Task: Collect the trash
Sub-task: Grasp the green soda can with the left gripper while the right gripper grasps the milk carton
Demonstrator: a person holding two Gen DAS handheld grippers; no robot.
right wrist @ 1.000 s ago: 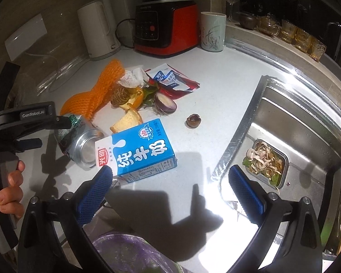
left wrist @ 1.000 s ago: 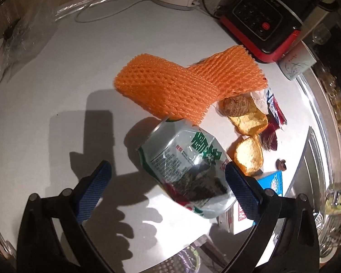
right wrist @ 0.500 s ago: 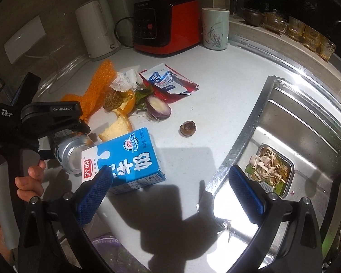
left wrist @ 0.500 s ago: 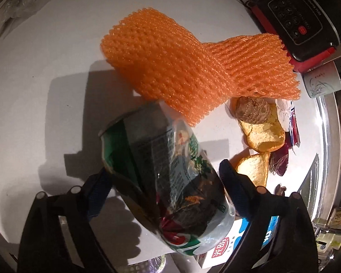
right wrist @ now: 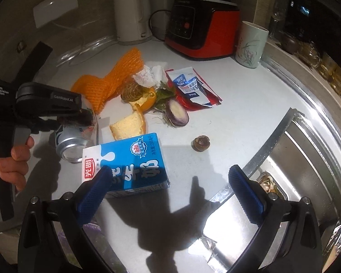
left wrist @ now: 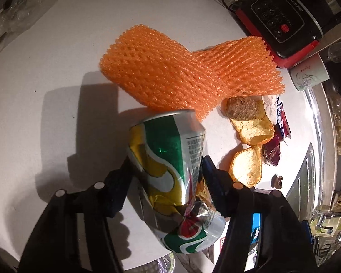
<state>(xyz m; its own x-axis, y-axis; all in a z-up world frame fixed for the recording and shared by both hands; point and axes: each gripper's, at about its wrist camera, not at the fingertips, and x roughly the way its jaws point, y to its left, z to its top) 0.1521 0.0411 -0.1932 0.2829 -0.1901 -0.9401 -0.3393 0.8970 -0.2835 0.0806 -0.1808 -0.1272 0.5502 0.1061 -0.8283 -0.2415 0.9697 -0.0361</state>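
My left gripper is shut on a crushed green and silver drink can; the can's base shows in the right wrist view under the left gripper. Beyond it lies orange foam netting. My right gripper is open and empty, just above a blue milk carton lying on the white counter. Other trash lies behind the carton: orange peel, half a purple onion, a torn red and blue wrapper, crumpled tissue, a small brown nut shell.
A steel sink with a strainer of scraps is at the right. A red and black cooker, a white kettle and a pale cup stand along the back wall. A purple bag shows at the front edge.
My left gripper has closed on the can and turned it more upright. My right gripper has moved in toward the milk carton, staying open.
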